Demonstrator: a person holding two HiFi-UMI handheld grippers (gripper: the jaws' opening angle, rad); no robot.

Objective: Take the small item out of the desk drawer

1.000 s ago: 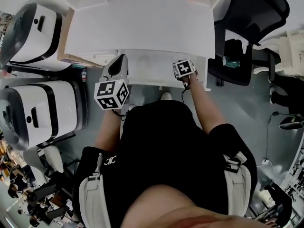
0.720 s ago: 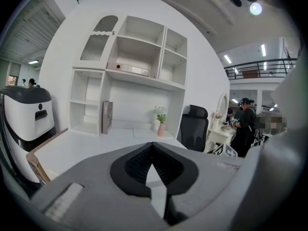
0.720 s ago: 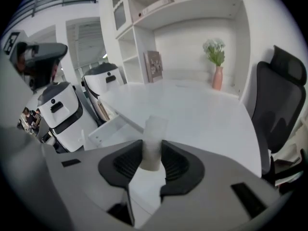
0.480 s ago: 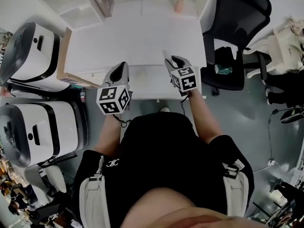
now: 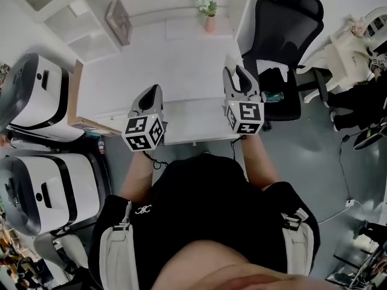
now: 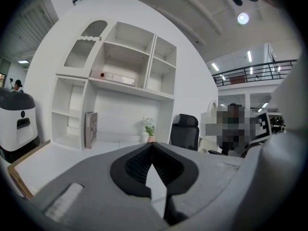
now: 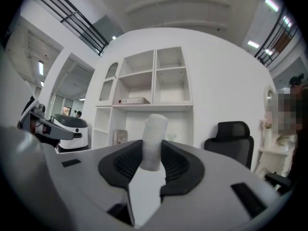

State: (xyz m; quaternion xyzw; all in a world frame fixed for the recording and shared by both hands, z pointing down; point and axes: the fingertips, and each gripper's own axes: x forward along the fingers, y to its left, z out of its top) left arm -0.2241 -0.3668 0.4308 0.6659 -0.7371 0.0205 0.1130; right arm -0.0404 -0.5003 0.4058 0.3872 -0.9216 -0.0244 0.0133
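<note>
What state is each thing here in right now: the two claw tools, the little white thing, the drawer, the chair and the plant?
Left gripper: shut, nothing between its jaws.
Right gripper: shut on the small white cylinder.
Small white cylinder: upright, clamped, out of the drawer.
Desk drawer: pulled open.
Office chair: empty.
Potted plant: upright at the desk's back.

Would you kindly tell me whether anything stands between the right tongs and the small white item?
Nothing visible does: the right tongs already grip the small white cylinder, which stands upright between their pads.
</note>
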